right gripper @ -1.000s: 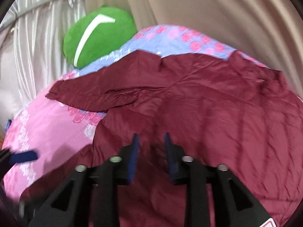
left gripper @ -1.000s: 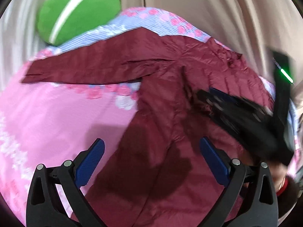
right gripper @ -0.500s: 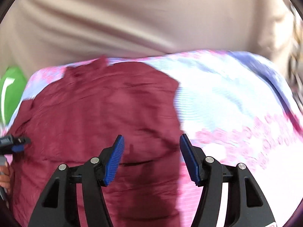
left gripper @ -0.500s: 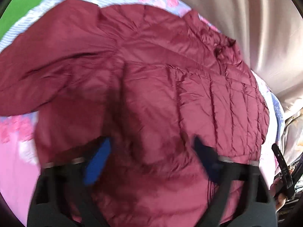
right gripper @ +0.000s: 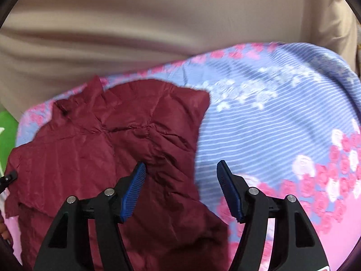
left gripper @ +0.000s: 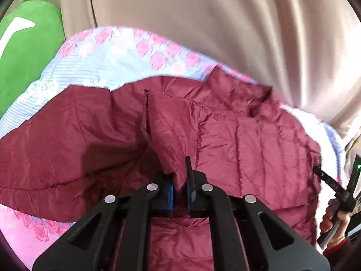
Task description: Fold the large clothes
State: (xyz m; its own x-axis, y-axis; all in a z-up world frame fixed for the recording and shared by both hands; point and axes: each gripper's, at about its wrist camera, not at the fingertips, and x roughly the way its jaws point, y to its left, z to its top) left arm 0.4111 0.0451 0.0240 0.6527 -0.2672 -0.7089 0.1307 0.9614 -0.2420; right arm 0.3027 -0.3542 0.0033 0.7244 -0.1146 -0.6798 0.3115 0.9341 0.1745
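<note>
Left wrist view: left gripper (left gripper: 179,187) has its jaws closing, blue pads nearly together, with a raised fold of the maroon puffer jacket (left gripper: 237,140) pinched between them. The pads press on the fabric. The fold stands up right at the fingertips; the rest of the jacket spreads away from the tool, one sleeve running out to the left and the quilted body to the right. The collar lies at the far edge near the beige curtain (left gripper: 203,22). The jacket lies on a floral bedsheet (left gripper: 112,54), pink and pale blue. A green cushion (left gripper: 24,52) sits at the top-left corner, apart from the jacket. At the far right edge, a person's hand (left gripper: 331,214) holds the other tool's handle, just off the jacket's right edge.

Right wrist view: right gripper (right gripper: 180,176) has its jaws parted and closing. The jacket's right edge runs between the pads, but neither pad presses on it. The left pad (right gripper: 134,192) hovers over maroon fabric and the right pad (right gripper: 230,192) over bare sheet. From here the jacket fills the left half and the striped blue and pink sheet the right, with the collar up at the far left. The left tool's tip (right gripper: 9,177) shows at the jacket's left edge.
</note>
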